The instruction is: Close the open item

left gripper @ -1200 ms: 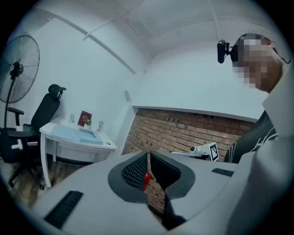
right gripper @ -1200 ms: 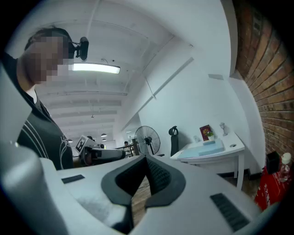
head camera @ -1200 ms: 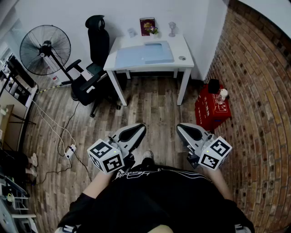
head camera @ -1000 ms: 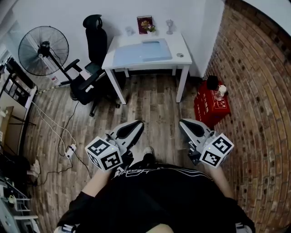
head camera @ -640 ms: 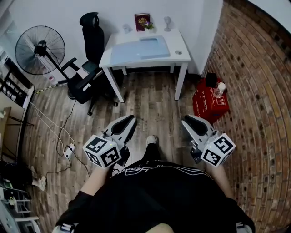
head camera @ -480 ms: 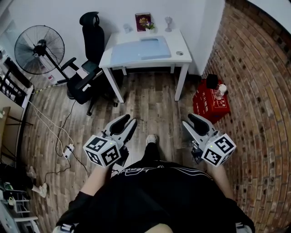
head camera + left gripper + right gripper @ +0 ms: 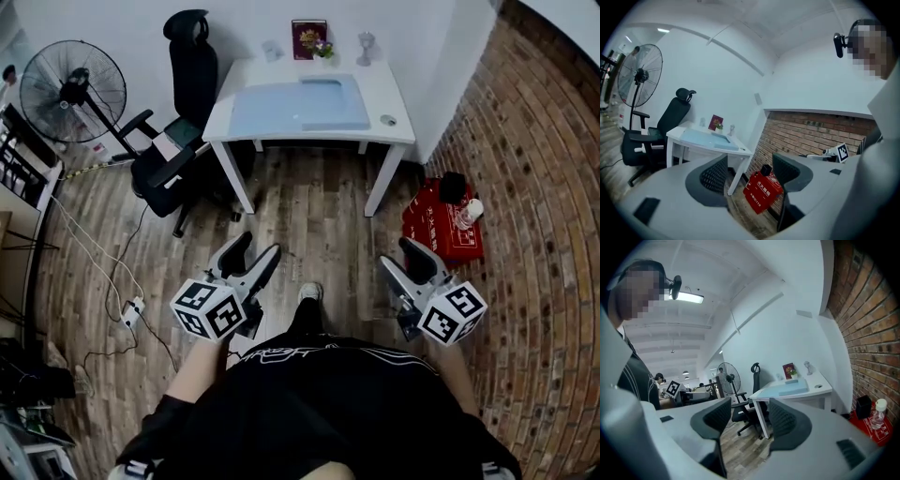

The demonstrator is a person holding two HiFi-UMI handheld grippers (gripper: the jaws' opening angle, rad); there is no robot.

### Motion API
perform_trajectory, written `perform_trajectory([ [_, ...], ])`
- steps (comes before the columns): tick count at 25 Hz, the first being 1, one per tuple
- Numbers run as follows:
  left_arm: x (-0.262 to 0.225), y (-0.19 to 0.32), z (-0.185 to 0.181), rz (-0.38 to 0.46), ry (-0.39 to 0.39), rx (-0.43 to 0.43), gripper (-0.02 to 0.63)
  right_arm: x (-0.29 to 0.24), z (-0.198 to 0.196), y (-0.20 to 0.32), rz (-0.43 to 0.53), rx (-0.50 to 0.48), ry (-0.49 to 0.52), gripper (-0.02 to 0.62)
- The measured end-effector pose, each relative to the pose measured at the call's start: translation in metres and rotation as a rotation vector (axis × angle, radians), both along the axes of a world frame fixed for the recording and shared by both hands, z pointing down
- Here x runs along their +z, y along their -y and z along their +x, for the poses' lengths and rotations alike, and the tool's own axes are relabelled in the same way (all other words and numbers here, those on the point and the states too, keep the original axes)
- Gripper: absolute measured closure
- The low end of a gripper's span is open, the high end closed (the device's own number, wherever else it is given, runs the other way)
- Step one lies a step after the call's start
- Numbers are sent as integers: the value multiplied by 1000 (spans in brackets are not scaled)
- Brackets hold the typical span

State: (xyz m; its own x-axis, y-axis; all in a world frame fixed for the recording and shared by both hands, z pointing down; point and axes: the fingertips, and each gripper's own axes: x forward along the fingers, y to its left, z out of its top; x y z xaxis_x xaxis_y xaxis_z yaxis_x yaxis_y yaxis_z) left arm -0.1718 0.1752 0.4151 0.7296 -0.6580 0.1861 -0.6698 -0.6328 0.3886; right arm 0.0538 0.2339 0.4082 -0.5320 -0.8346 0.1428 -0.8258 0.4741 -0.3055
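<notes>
A white desk [image 7: 398,131] stands against the far wall, well ahead of both grippers. On it lie a light-blue mat [image 7: 281,111] and a pale flat item [image 7: 328,91]; at this distance I cannot tell what is open. My left gripper [image 7: 251,249] hangs over the wooden floor at waist height, its jaws opening with nothing between them. My right gripper [image 7: 403,255] is level with it, jaws also opening and empty. In the left gripper view the left gripper [image 7: 750,169] points past the desk [image 7: 705,139]; in the right gripper view the right gripper [image 7: 749,416] faces the desk [image 7: 799,387].
A black office chair [image 7: 173,141] and a standing fan [image 7: 70,82] are left of the desk. A red crate [image 7: 439,223] with a bottle [image 7: 472,208] sits by the brick wall [image 7: 544,244]. A power strip with cables [image 7: 129,310] lies on the floor at left.
Both grippers' jaws went from shut to spread apart. The grippers sank slightly lower in the head view, and the view shifted a little toward the desk.
</notes>
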Motion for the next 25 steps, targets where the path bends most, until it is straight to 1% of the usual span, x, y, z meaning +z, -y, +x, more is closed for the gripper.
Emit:
perform_trajectory([
  [2,6,30,-1,-6,9,-7,304,5,1,28,-20,4,2,353],
  [7,19,109,1,-53,-1,-16,299,18,2,100,-87,7,-10,330],
  [15,32,241,-6,-75,28,-68,289,27,19,232,-137,41,-28,316],
  [19,39,289,-9,-67,56,-77,287,27,23,286,-125,49,-56,314],
  [22,47,318,-14,-70,85,-95,284,28,27,313,-118,64,-43,311],
  [25,54,339,-19,-93,75,-115,283,34,35,334,-131,87,-50,305],
])
